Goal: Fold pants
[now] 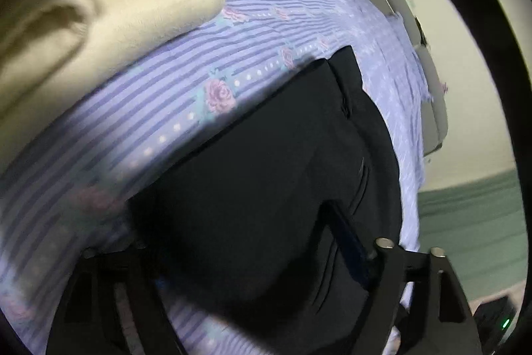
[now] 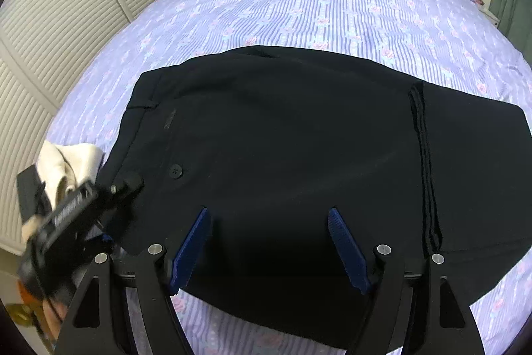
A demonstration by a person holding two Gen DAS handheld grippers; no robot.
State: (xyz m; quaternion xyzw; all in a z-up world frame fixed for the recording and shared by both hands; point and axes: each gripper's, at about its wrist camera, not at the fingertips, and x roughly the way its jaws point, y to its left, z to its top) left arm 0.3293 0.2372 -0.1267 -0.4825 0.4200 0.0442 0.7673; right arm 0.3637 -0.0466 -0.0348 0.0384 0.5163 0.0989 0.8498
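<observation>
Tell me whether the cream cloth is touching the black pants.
Cannot tell. In the right wrist view the cream cloth comes close to the waistband corner of the black pants, but the left claw blurs across that spot, hiding any gap or contact.

Two handheld grippers share one build: the right gripper (image 2: 269, 247) has black angular arms with triangular cut-outs, silver round pins at the joints and ribbed blue pads (image 2: 345, 250). The left gripper (image 2: 128, 183), blurred, shows a black body with white lettering; its own camera catches matching black arms and silver pins.
</observation>
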